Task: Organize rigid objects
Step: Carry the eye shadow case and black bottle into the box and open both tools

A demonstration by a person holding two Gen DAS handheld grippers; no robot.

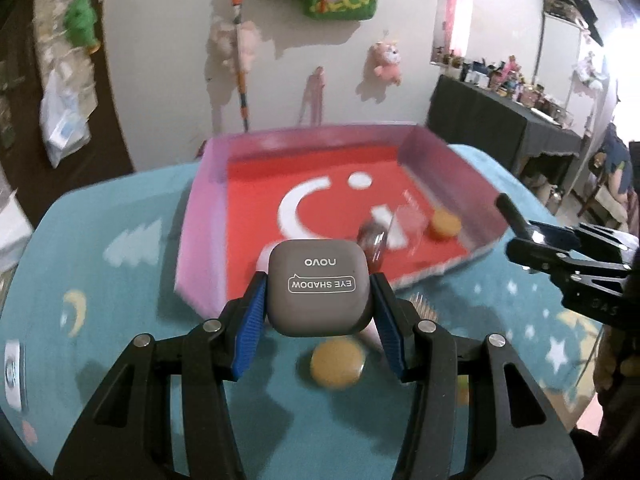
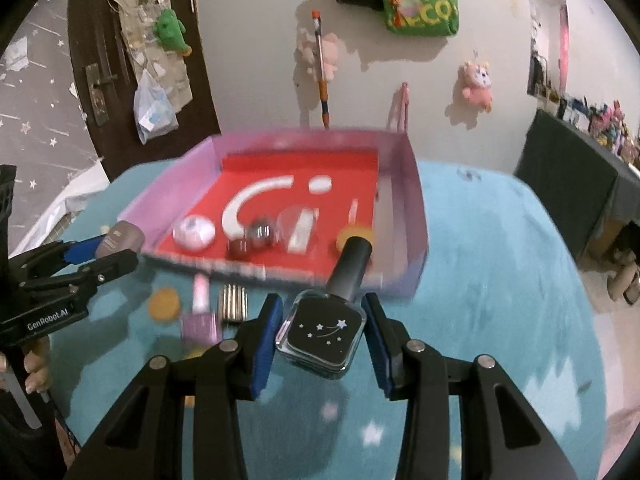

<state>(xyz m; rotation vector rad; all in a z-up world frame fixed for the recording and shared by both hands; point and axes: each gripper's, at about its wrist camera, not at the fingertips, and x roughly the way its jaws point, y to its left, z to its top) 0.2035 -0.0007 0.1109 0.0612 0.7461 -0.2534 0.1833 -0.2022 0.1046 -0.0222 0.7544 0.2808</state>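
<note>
We see a pink plush toy (image 2: 477,85) on the wall at one o'clock, a green bag (image 2: 420,4) at twelve, and a dark door (image 2: 132,60) at ten.

My left gripper (image 1: 318,300) is clamped, its blue-padded fingers (image 1: 251,332) pressing both sides of what it carries. My right gripper (image 2: 322,334) is likewise closed around its load, fingers (image 2: 264,346) tight against either flank. Both point forward, side by side and apart. From the right wrist view I see bare fingertips (image 2: 34,364) wrapped on the left handle.
</note>
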